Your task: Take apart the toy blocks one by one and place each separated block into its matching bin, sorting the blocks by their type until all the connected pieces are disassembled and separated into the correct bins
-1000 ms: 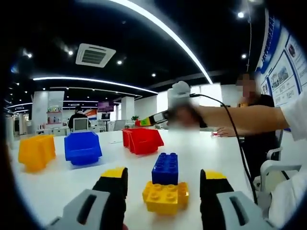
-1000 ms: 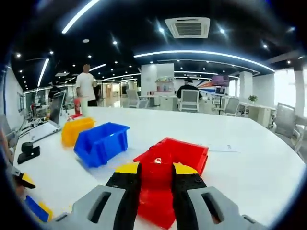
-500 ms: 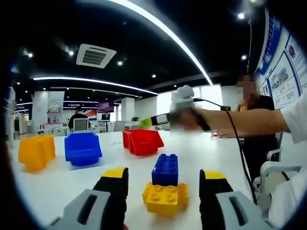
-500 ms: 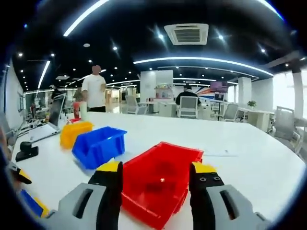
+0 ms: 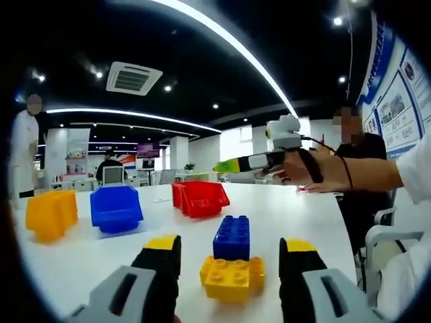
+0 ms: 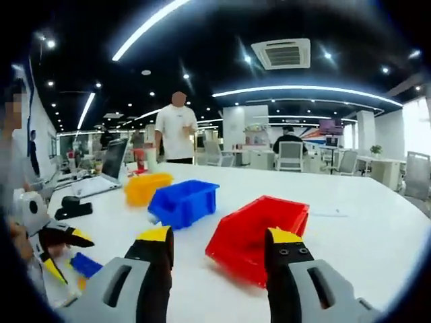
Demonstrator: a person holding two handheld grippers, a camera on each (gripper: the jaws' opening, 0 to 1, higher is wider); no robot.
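Observation:
A blue block sits stacked on a yellow block on the white table, right between the jaws of my left gripper, which stands open around the pair without touching it. Further back stand a yellow bin, a blue bin and a red bin. My right gripper hovers in the air right of the red bin, held by a hand. In the right gripper view my right gripper is open and holds nothing, above the near side of the red bin.
The blue bin and yellow bin stand left of the red one. My left gripper and the blue block appear at the far left. A laptop lies beyond them. A person in white stands behind the table.
My right gripper, shut on a red block one second ago, opened over the red bin and let it go, then drew back to the right. The left gripper and stacked blocks stayed put.

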